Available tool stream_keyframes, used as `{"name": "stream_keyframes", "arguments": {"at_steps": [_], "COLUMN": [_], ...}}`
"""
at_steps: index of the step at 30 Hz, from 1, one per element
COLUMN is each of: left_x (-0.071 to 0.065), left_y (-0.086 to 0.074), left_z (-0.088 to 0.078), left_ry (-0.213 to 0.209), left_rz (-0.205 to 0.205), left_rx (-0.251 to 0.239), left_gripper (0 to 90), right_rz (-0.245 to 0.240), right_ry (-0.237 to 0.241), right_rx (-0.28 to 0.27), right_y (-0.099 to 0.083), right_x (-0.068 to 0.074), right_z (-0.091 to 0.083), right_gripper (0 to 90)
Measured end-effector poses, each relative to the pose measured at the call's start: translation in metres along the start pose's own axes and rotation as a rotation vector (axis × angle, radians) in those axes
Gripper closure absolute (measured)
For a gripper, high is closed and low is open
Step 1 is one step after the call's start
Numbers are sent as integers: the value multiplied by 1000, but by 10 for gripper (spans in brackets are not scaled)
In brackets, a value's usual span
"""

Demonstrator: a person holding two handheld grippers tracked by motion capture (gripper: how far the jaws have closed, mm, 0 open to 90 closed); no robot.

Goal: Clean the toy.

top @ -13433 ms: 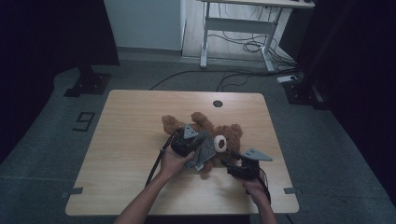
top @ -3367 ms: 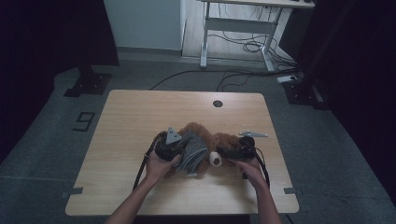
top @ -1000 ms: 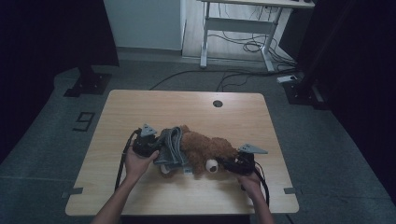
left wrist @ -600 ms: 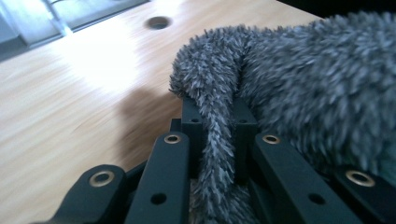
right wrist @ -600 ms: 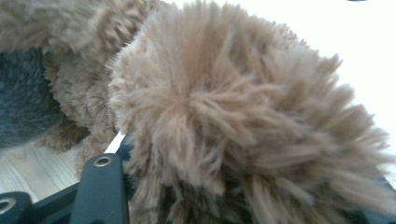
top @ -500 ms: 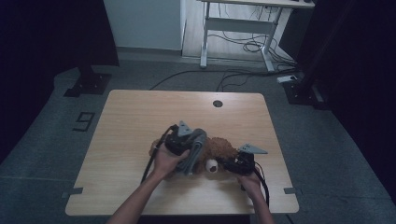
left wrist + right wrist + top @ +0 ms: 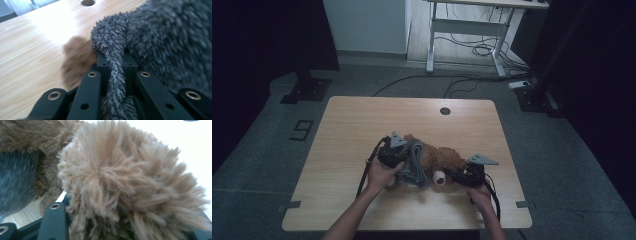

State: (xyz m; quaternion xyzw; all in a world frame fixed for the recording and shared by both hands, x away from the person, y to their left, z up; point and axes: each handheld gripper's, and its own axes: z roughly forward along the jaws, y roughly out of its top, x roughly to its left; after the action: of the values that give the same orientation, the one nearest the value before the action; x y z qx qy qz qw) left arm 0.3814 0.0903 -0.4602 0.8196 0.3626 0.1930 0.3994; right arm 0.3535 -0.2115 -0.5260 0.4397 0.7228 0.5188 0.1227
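Grey fuzzy cloth (image 7: 414, 167) is wrapped over the brown teddy bear (image 7: 444, 159), which lies near the front middle of the wooden desk (image 7: 347, 125). Left tongs (image 7: 398, 159) are clamped shut on a fold of the grey cloth (the left gripper view shows the strip pinched between the jaws). Right tongs (image 7: 451, 176) grip a tan furry part of the bear, fur bulging between the jaws.

Left gripper (image 7: 113, 56): black jaws, brass-ringed screw holes. Right gripper (image 7: 460, 176): black, grey three-cornered plate, black cable. Forearms bare.
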Motion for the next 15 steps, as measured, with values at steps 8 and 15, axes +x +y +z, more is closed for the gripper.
{"name": "stream_keyframes", "arguments": {"at_steps": [8,15], "left_x": [34,45], "left_y": [-34,-48], "left_z": [-24,-32], "left_ry": [55,74], "left_rz": [-70,-98], "left_rx": [11,22], "left_gripper": [802,802], "right_rz": [6,4], "right_ry": [3,5], "right_rx": [-2,-5], "right_y": [0,0], "right_x": [-1,-1], "right_z": [0,1], "right_gripper": [392,393]}}
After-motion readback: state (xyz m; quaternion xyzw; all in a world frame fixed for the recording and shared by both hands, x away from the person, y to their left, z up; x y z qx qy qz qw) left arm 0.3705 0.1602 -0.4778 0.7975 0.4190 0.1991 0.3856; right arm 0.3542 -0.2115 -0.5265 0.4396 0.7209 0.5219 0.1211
